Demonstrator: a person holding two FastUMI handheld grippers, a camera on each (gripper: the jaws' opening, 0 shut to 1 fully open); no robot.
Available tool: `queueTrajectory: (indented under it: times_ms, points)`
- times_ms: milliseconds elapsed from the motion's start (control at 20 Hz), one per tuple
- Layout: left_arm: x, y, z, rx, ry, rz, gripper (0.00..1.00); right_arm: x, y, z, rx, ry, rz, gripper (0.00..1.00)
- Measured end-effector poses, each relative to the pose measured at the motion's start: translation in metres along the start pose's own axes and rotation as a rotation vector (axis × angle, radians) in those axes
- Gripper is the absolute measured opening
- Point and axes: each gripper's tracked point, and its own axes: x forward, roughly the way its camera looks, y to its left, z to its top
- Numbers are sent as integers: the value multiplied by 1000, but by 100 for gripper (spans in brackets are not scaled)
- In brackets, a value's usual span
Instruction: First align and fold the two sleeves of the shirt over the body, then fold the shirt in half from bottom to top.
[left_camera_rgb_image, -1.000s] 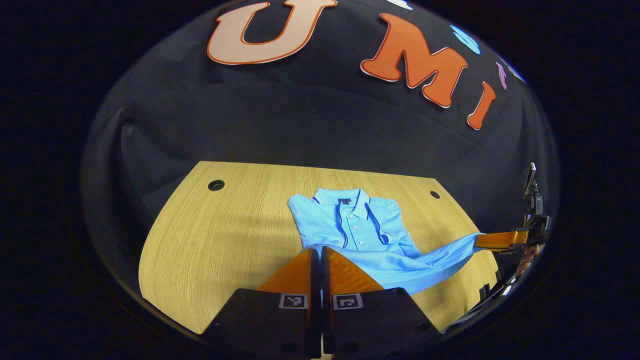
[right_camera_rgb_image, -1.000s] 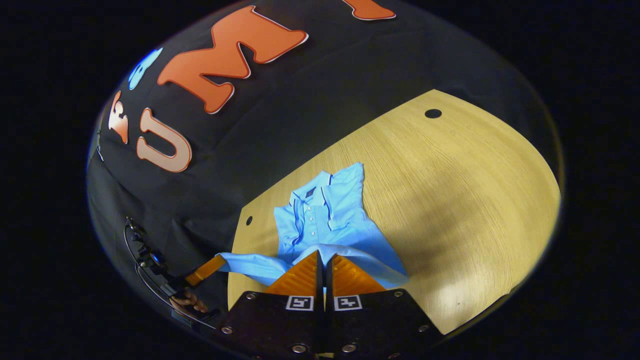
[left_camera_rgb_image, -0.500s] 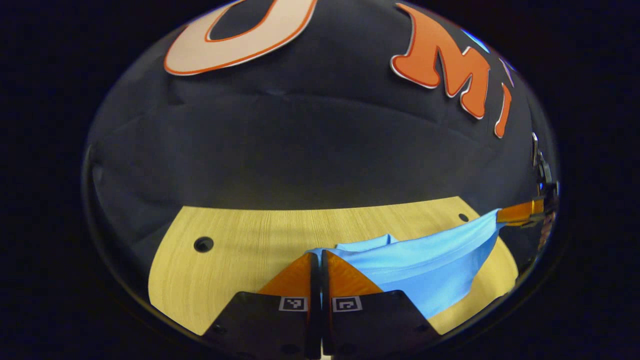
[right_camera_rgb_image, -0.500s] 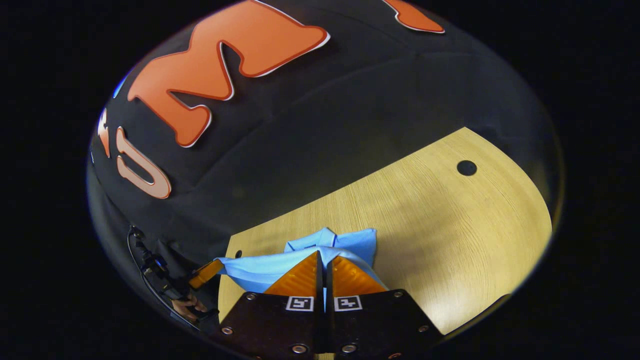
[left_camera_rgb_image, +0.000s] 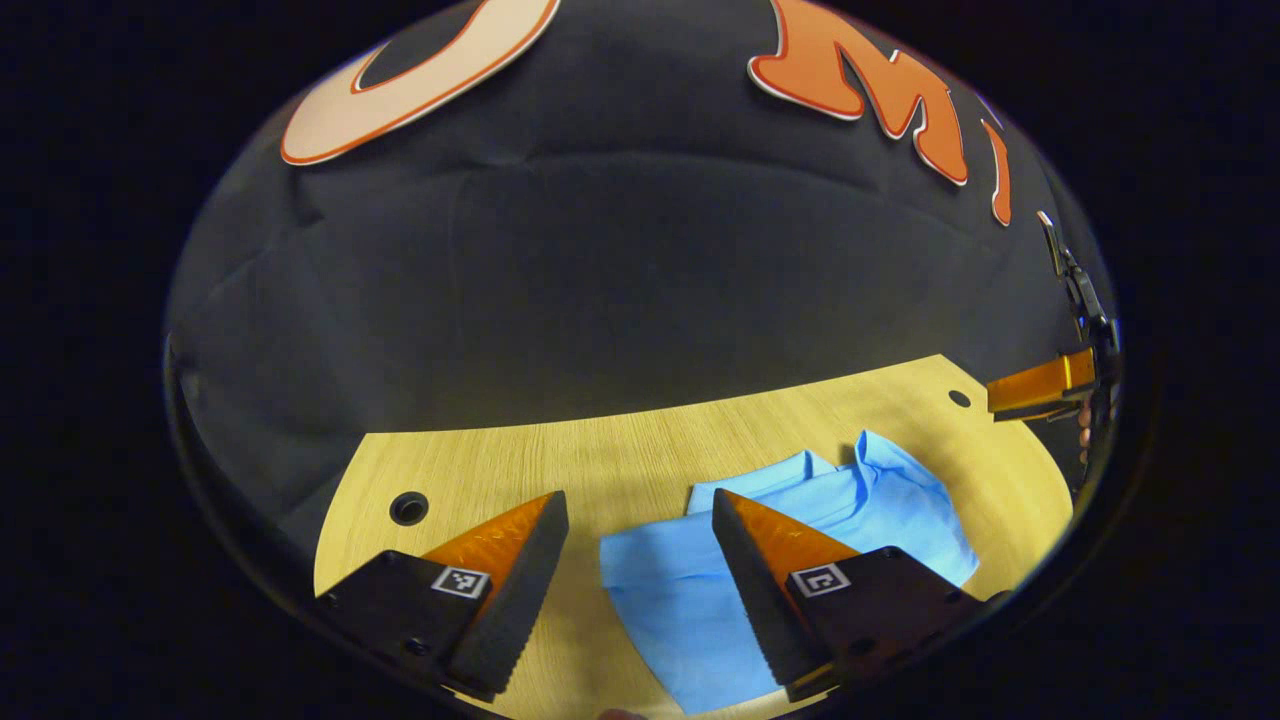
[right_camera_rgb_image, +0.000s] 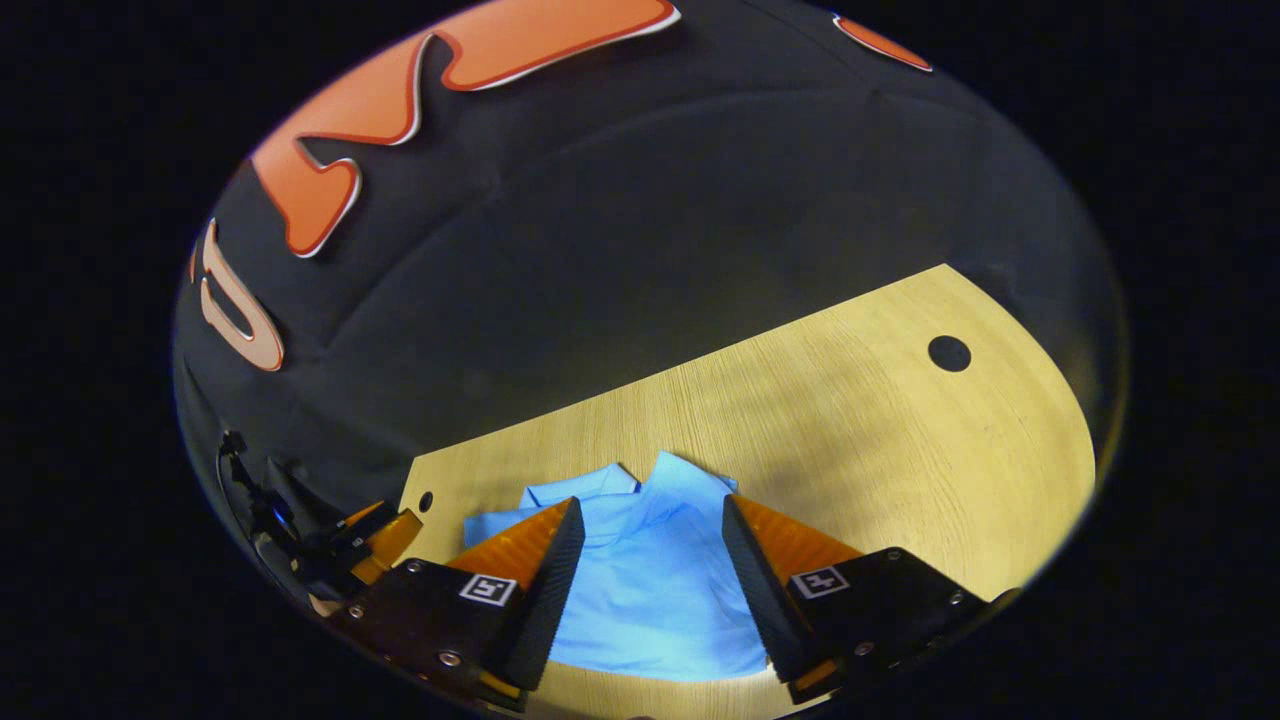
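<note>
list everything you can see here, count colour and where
shirt: 1, light blue, folded, lying on the near part of the table, below both claws
table: 1, light wood grain, against the black cloth wall
table holes: 2, dark and round, one near each far corner of the table
booth wall: 1, black cloth, behind the table
left claw: 1, fingers spread open over the shirt's left edge, holding nothing
right claw: 1, fingers spread open above the shirt's middle, holding nothing
hand: 1, partly seen at the lower left of the right gripper view, holding the left claw
</note>
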Motion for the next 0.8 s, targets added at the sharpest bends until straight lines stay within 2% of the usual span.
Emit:
queueTrajectory:
  times_ms: [50, 100, 250, 350, 400, 450, 650, 800]
  points:
    - [-19, -3, 7, -17, -11, 0, 98, -20, 1, -1, -26, -27, -8, 93]
    - [-35, -6, 11, -35, -19, -3, 98, -34, 1, -1, -44, -51, -13, 96]
    - [-76, -14, 23, -58, -62, 7, 99, -70, -3, -3, -106, -103, -35, 96]
    - [-101, -29, 22, -6, -73, 9, 98, -101, 2, -11, -143, -142, -51, 97]
    - [-127, -43, 21, 46, -106, 15, 98, -123, 4, -20, -167, -163, -46, 96]
    - [-146, -52, 23, 56, -138, 14, 98, -140, 5, -27, -195, -178, -48, 97]
    - [-206, -74, -8, 62, -160, 33, 98, -186, 24, -61, -272, -193, -1, 96]
    - [-249, -85, -16, 32, -210, 67, 97, -215, 29, -71, -324, -240, -2, 96]
